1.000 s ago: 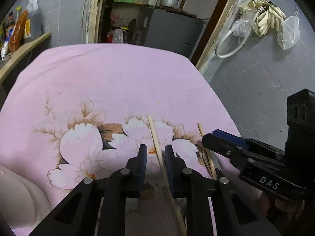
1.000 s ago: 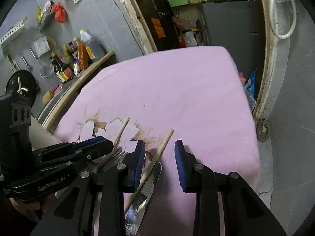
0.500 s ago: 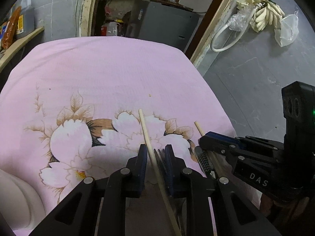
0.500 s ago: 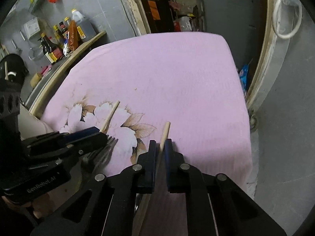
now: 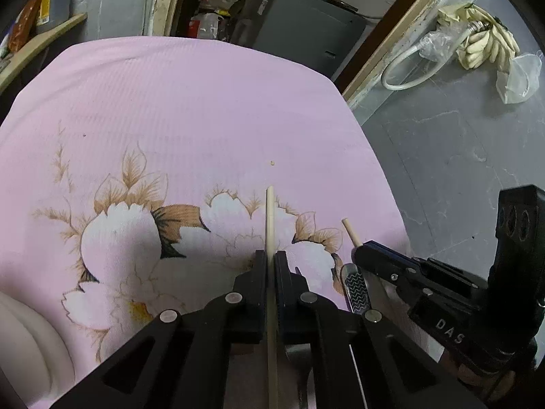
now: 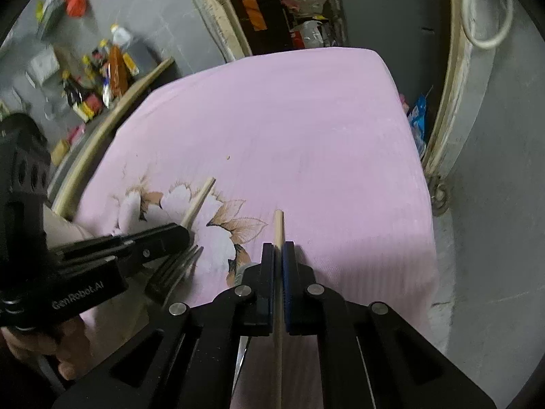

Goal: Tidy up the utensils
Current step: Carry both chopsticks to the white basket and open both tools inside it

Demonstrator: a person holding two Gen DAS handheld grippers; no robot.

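Both grippers are clamped, each on its own wooden stick. Largest in view is the pink flowered cloth (image 5: pixel 204 109) over the table, which fills each wrist camera out to the far edge at twelve o'clock.

Next, the left gripper (image 5: pixel 269 259) has its jaws drawn in tight on the left chopstick (image 5: pixel 270 218), whose long axis runs straight along the fingers toward twelve o'clock, free tip out over the white blossom print. Seen from the right wrist, that same gripper sits at nine o'clock, its stick slanting toward one o'clock.

Likewise the right gripper (image 6: pixel 278 250) is pinched narrow on the right chopstick (image 6: pixel 279 228), the shaft passing between the pads and pointing at twelve o'clock; from the left wrist its tip shows at about three o'clock.

Smaller, a fork (image 6: pixel 177 269) lies on the cloth between the two grippers, tines toward one o'clock, just beside the left fingers. A patterned metal handle (image 5: pixel 356 291), probably a knife, lies near it.

Judging from this, the two sticks are near each other but not parallel, so pairing them turns on swinging one axis to match the other. Neither hand is nearer; each already holds its piece.
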